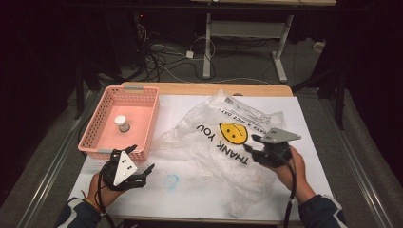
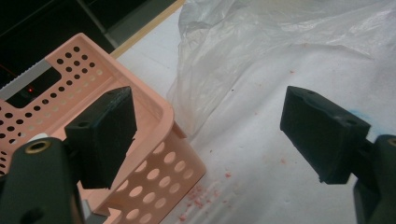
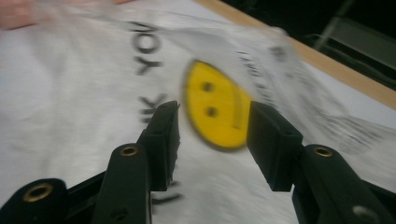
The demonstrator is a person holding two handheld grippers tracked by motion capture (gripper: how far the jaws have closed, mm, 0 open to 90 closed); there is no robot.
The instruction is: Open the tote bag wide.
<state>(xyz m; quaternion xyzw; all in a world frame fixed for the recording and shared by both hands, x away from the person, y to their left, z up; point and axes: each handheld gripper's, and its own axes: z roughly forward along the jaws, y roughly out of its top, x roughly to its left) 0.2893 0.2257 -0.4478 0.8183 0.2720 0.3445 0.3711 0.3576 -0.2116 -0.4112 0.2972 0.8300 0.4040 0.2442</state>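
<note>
While the right claw point(image 1: 256, 148) hangs half spread and empty over the bag point(image 1: 228, 142) right of the basket point(image 1: 124, 90), a low pinch may only snag one film layer; left claw point(image 1: 135, 167) spread, idle

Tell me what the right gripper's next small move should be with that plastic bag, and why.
Probably lower the right gripper onto the plastic bag and close on a fold near the smiley print. Its jaws stand open above the bag with nothing between them, the bag lies flat and crumpled on the table, and the left gripper waits open beside the pink basket.
</note>
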